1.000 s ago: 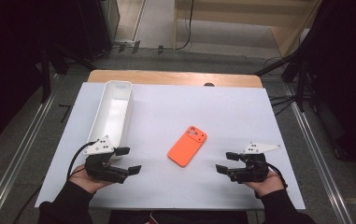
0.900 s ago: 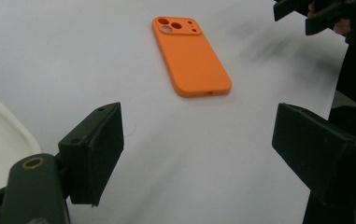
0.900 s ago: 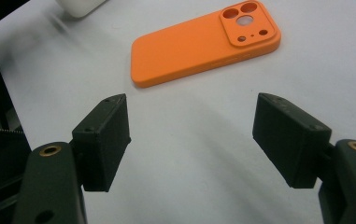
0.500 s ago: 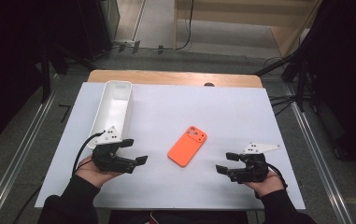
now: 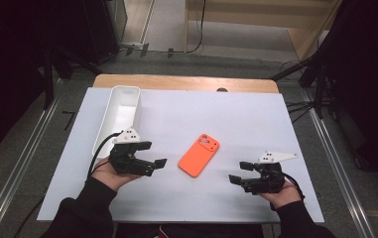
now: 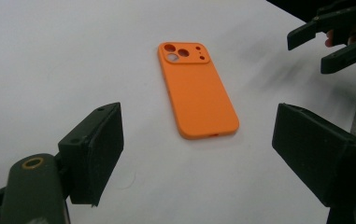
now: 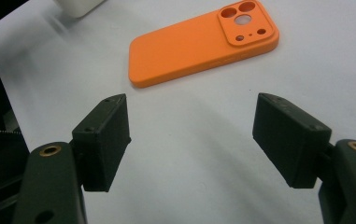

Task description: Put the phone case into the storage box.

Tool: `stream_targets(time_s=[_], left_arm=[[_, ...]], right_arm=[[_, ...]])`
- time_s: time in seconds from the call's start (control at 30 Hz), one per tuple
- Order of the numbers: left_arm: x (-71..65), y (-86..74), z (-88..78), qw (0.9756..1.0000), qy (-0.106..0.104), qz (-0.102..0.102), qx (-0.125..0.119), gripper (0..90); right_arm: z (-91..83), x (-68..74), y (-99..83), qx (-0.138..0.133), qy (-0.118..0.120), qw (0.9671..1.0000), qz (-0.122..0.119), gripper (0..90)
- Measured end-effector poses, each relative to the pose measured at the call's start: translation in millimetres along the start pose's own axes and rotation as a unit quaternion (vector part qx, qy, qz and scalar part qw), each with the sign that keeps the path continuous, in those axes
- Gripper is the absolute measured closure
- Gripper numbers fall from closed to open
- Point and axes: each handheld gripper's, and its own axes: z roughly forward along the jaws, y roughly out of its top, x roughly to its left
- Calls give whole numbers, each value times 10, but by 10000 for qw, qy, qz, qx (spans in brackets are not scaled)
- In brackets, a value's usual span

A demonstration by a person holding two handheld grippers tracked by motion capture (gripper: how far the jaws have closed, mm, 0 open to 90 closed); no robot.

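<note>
So: white table cover (image 5: pixel 256 119) bare around orange phone case (image 5: pixel 199 155). White bin (image 5: pixel 118 115) far-left of case. Case lay camera-side up, long axis diagonal, between both grippers. Left gripper (image 5: pixel 159 163) nearer case, jaws wide apart, empty. Right gripper (image 5: pixel 234 173) farther off, jaws apart, empty.

Orange phone case (image 5: pixel 199 155) (plain, no pattern). White table cover (image 5: pixel 236 114), wood-tone table edge (image 5: pixel 186 82). White bin (image 5: pixel 118 115). Black left gripper (image 5: pixel 157 163), black right gripper (image 5: pixel 237 173), dark sleeves (image 5: pixel 85 213).
</note>
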Motion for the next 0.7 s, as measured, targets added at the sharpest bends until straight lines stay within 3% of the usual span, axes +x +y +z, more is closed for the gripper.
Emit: stream_targets(time_s=[0.4,0.7], left_arm=[[-20,177,156,9999,42,-152,55,163],[-63,277,304,9999,45,-84,106,161]], right_arm=[[10,3,-1,30,16,10000,-7,264],[13,2,0,16,15,10000,52,264]])
